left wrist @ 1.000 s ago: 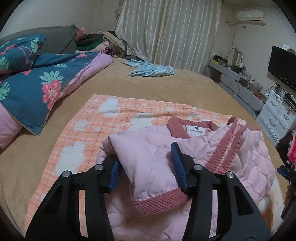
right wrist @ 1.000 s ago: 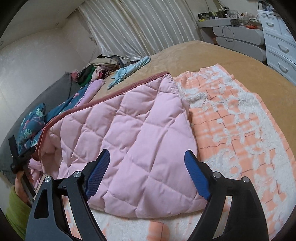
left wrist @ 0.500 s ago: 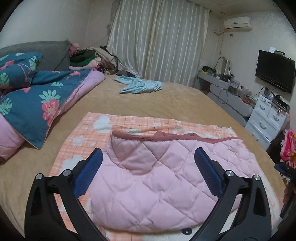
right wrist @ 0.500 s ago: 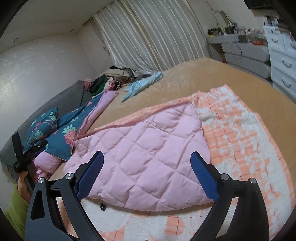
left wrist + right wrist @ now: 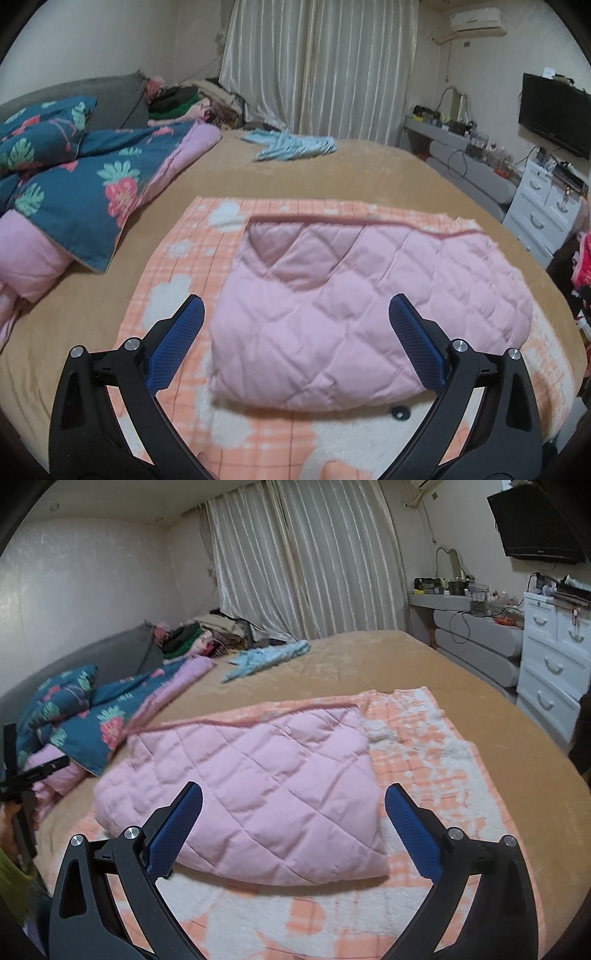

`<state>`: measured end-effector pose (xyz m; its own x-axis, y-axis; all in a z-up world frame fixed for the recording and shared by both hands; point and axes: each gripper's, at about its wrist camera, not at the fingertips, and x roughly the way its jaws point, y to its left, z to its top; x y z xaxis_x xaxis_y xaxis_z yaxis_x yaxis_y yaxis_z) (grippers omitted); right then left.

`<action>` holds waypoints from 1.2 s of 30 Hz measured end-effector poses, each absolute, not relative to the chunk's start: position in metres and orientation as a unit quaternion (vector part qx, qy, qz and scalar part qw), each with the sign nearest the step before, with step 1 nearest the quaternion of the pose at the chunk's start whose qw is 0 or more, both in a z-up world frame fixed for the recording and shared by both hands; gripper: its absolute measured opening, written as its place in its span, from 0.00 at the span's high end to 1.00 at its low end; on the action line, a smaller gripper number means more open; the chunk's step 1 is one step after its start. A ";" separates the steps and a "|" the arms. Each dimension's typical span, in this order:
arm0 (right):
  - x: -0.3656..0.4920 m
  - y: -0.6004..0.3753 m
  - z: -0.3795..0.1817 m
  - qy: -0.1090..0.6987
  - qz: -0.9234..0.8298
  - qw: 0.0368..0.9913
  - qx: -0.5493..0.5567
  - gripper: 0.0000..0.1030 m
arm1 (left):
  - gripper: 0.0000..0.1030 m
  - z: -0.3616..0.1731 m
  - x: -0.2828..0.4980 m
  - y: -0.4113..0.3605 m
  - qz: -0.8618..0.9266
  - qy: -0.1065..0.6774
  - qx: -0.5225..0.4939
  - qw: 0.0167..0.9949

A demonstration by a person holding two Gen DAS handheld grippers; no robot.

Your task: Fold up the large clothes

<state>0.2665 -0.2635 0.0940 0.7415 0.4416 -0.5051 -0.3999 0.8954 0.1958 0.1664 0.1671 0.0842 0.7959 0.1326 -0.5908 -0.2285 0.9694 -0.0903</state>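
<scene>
The jacket (image 5: 354, 317), pink and diamond-quilted, is seen folded into a puffy slab on an orange-and-white checked blanket (image 5: 173, 266) on the bed (image 5: 332, 173). It lies just ahead of both hand-held grippers.

The left hand-held gripper (image 5: 296, 323) is held wide open with nothing between the blue pads; no cloth is touched. The right hand-held gripper (image 5: 293, 805) is likewise spread, and its jaws have just been opening, nothing gripped.

Handling is judged as light, soft and springy; the padding is expected to bulge and unfold if released loosely. The shell looks smooth, perhaps slippery.

A hold is best taken at the darker ribbed trim (image 5: 314, 220) along the far edge, or at the near fold's corners. A small dark disc (image 5: 400, 411) lies below the near fold; its kind cannot be told.
</scene>
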 end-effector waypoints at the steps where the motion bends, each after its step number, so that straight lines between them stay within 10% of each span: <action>1: 0.268 -0.263 0.090 0.284 0.220 0.933 0.030 0.04 | 0.09 0.078 0.167 0.170 0.099 0.312 -0.078 0.942; 24: 0.349 -0.248 -0.035 0.400 0.171 0.900 0.002 0.07 | 0.09 -0.049 0.198 0.243 0.067 0.391 -0.228 0.889; 30: 0.355 -0.240 -0.014 0.378 0.188 0.906 0.023 0.76 | 0.77 -0.025 0.214 0.222 0.067 0.369 -0.179 0.910; 36: 0.381 -0.239 0.046 0.327 0.162 0.930 0.035 0.90 | 0.82 0.028 0.235 0.225 0.093 0.316 -0.159 0.931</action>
<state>0.3806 -0.2387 0.0459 0.7332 0.3253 -0.5972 -0.2793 0.9447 0.1716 0.2348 0.2250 0.0275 0.7826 0.0728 -0.6182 -0.2742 0.9319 -0.2374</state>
